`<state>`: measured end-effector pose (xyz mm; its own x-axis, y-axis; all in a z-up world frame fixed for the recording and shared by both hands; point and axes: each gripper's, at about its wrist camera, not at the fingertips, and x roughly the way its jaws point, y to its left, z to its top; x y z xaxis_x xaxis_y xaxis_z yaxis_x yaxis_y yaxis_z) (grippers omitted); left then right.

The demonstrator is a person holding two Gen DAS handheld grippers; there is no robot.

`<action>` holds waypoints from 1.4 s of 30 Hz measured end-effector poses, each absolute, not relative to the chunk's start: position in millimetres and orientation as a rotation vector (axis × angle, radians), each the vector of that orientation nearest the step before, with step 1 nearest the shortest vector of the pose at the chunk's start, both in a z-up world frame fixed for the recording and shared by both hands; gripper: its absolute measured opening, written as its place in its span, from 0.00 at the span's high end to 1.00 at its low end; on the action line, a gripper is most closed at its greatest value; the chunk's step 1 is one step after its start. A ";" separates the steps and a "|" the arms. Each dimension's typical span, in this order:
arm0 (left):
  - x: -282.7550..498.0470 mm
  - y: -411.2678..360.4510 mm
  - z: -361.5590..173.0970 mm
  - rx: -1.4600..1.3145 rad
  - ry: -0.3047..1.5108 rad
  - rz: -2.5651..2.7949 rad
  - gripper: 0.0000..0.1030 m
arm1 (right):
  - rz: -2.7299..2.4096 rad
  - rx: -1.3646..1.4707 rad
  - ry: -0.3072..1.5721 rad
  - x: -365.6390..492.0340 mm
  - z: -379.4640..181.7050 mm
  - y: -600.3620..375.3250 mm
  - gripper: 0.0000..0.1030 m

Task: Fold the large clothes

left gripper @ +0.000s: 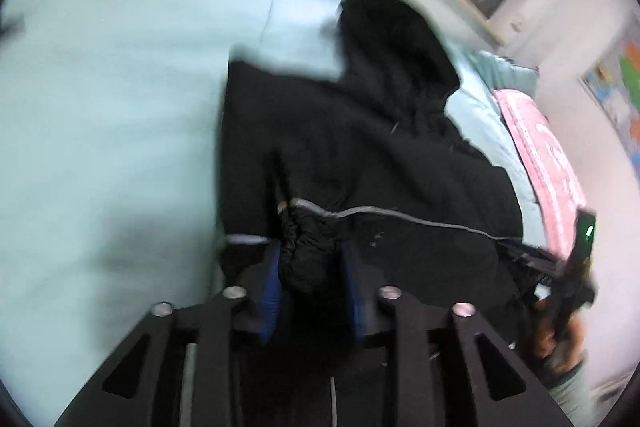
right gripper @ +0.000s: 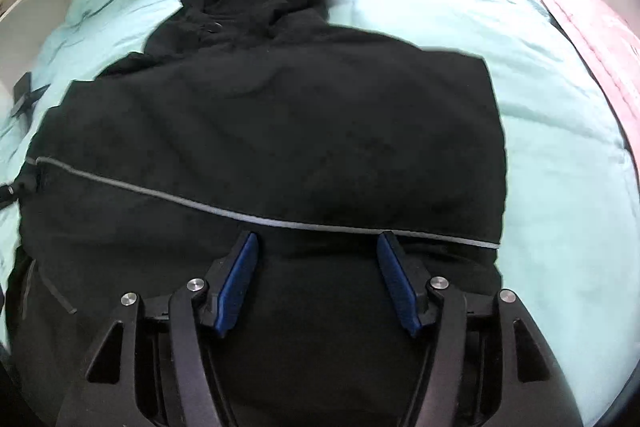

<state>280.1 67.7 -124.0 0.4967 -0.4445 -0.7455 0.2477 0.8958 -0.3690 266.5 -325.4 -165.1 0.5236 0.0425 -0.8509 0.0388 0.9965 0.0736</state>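
Here, the left wrist view shows the left gripper [left gripper: 310, 263] with jaws clamped on a bunched fold of the black hooded padded jacket [left gripper: 360, 155], spread on the mint-green quilted bed [left gripper: 112, 115]. In the right wrist view, the right gripper [right gripper: 316, 267] hovers with jaws apart over the jacket's hem by its grey reflective stripe [right gripper: 160, 193].

The right gripper [right gripper: 316, 279] stands open over the black hooded jacket [right gripper: 280, 131], hood toward twelve o'clock. The jacket lies on a mint quilt [right gripper: 540, 155]; a pink blanket [right gripper: 600, 39] sits at two o'clock.
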 end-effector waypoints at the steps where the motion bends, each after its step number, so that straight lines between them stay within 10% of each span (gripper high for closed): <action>1: 272.7 67.8 -110.7 -0.196 0.907 -0.412 0.41 | 0.018 0.091 0.977 265.5 -150.4 -325.4 0.37; 5: 278.8 34.2 -87.7 -0.189 0.852 -0.478 0.31 | 0.040 0.116 0.898 289.0 -121.4 -317.8 0.15; 13: 323.9 -19.7 -179.0 -0.054 0.991 -0.371 0.35 | -0.004 0.099 0.984 330.1 -198.1 -327.3 0.15; 25: 244.5 -3.8 -105.9 -0.070 0.816 -0.468 0.36 | 0.053 0.093 0.873 228.7 -129.3 -339.6 0.21; 42: 239.1 18.6 -171.6 -0.173 0.863 -0.387 0.36 | 0.007 0.067 0.841 173.5 -191.8 -345.8 0.21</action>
